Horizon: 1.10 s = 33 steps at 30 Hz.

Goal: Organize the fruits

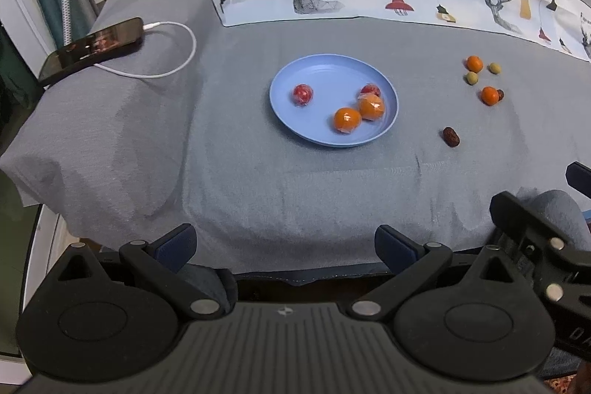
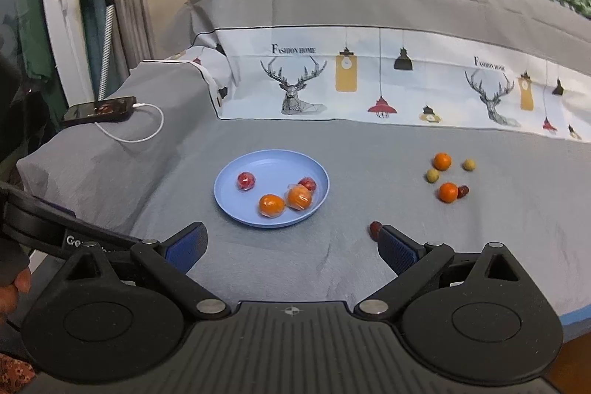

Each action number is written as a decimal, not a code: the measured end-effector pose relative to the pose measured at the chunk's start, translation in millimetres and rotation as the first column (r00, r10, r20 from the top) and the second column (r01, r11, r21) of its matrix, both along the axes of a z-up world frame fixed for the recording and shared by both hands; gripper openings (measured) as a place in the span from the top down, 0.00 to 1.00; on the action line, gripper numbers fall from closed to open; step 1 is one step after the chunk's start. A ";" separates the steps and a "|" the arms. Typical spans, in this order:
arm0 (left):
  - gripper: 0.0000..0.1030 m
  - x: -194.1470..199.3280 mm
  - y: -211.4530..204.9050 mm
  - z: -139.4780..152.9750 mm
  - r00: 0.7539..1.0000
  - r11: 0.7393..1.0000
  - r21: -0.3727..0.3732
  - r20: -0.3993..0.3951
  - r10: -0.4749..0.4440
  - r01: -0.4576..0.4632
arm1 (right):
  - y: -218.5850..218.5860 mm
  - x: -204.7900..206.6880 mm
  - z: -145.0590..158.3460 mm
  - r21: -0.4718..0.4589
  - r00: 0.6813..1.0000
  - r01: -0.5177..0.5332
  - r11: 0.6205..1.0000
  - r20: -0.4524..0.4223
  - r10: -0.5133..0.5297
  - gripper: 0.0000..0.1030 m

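"fashion home" is printed twice on the patterned fabric band [image 2: 388,87], above each deer head. partial white lettering beginning "ge" is seen on the left gripper's arm [image 2: 55,231]; the rest is hidden.

A phone [image 1: 92,50] with a white cable [image 1: 177,58] lies on the grey sheet [image 1: 258,180].

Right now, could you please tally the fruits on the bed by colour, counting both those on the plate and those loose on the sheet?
Orange: 4, first
Red: 2, first
Green: 2, first
Dark red-brown: 2, first
Total: 10, with 4 on the blue plate
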<state>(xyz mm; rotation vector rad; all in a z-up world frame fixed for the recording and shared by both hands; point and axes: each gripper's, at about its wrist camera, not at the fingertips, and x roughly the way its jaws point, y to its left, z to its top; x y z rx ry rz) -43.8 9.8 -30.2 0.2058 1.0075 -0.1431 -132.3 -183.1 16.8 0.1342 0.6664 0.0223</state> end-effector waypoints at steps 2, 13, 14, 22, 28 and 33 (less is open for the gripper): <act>0.01 2.6 -5.5 -1.9 1.000 1.000 -0.003 -0.001 -0.015 0.015 | -7.2 0.9 -1.1 0.014 1.000 0.022 1.000 -0.002 -0.022 0.04; 0.00 30.5 -57.8 -22.7 0.994 0.996 -0.018 -0.058 -0.094 0.093 | -71.3 15.2 -14.4 0.082 0.975 0.223 0.971 -0.036 -0.220 0.04; 0.00 33.9 -63.9 -25.0 0.993 0.995 -0.023 -0.060 -0.097 0.096 | -79.2 17.6 -16.3 0.075 0.970 0.241 0.968 -0.037 -0.239 0.04; 0.00 60.5 -126.3 -56.3 0.983 0.981 -0.061 -0.001 -0.185 0.185 | -135.6 57.9 -50.7 0.036 0.941 0.336 0.941 -0.059 -0.333 0.06; 0.00 93.3 -182.2 -97.7 0.966 0.966 -0.031 -0.023 -0.257 0.256 | -178.2 109.8 -101.0 -0.002 0.910 0.399 0.917 -0.125 -0.396 0.09; 0.00 122.7 -220.4 -132.2 0.949 0.951 0.011 -0.058 -0.309 0.310 | -214.1 149.3 -142.5 0.054 0.889 0.417 0.907 -0.232 -0.395 0.09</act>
